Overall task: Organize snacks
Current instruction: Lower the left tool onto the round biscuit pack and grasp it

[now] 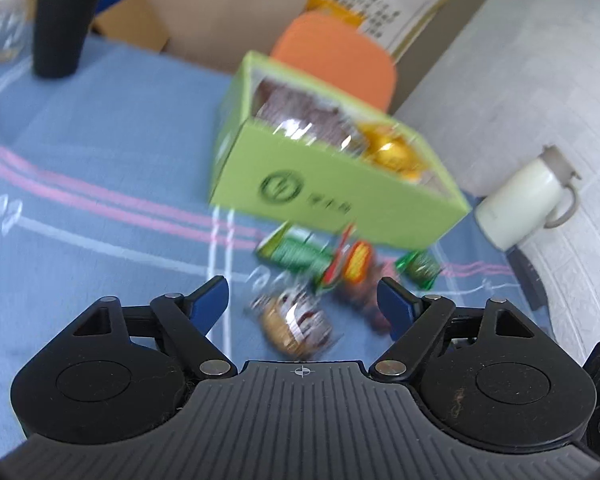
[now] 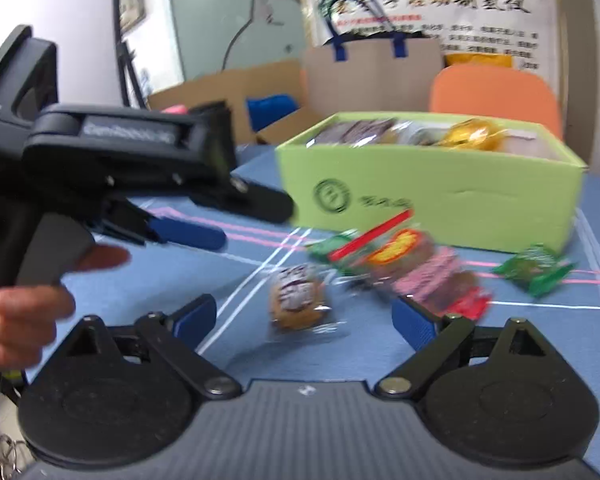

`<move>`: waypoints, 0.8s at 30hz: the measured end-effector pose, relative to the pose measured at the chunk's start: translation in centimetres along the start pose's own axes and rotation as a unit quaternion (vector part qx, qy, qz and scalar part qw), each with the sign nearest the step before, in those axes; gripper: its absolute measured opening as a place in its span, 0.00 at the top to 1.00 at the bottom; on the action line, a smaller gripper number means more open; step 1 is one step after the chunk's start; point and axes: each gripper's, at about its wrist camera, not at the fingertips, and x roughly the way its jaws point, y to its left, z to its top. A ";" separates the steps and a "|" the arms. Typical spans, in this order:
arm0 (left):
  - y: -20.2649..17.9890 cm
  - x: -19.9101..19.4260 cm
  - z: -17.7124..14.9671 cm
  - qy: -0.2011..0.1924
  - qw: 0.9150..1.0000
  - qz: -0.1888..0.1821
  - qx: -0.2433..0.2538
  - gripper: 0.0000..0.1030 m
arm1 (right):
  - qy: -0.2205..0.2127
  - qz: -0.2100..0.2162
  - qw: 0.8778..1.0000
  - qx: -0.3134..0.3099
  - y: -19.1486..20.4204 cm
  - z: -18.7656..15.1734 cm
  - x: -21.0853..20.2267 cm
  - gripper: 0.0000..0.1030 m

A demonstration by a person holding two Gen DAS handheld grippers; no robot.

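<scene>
A blue cloth (image 1: 100, 152) with pink and white stripes is covering the bench. Beyond its far edge are standing an orange chair (image 2: 496, 92), a cardboard bag (image 2: 372, 72) and a wall poster (image 2: 452, 12). A green box (image 2: 432, 192) is sitting near the far edge, holding wrapped snacks. More wrapped snacks (image 2: 404, 264) are lying loose just in front of it, blurred. The left hand-held gripper (image 1: 302, 300) and the right hand-held gripper (image 2: 304, 316) are both gaping wide, holding nothing.

Both grippers, left (image 1: 302, 304) and right (image 2: 304, 320), are black, with blue ribbed fingertips (image 1: 210, 300), silver pivot screws and bare-skinned hand (image 2: 20, 312).
</scene>
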 end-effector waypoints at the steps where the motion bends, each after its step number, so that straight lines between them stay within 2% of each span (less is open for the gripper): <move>1: 0.1 0.3 -0.1 0.007 1.000 0.004 -0.001 0.35 | 0.005 -0.004 1.000 -0.009 0.5 0.2 0.7 0.10; 9: -0.2 2.8 0.1 0.034 0.999 0.010 0.019 0.41 | 0.038 -0.003 0.999 -0.027 1.5 0.2 2.9 0.10; 20: -0.5 4.1 0.1 0.047 0.999 -0.003 0.020 0.43 | 0.043 -0.019 0.998 -0.029 1.6 0.4 3.3 0.10; 21: -0.5 4.3 0.0 0.051 0.999 -0.003 0.019 0.43 | 0.046 -0.018 0.998 -0.028 1.6 0.2 3.4 0.12; 23: -0.3 4.7 -0.3 0.063 0.998 -0.011 0.015 0.52 | 0.040 -0.025 0.998 -0.036 1.9 0.1 3.2 0.21; 24: -0.4 4.6 -0.6 0.059 0.998 -0.009 0.020 0.60 | 0.036 -0.025 0.998 -0.043 2.0 0.0 3.0 0.32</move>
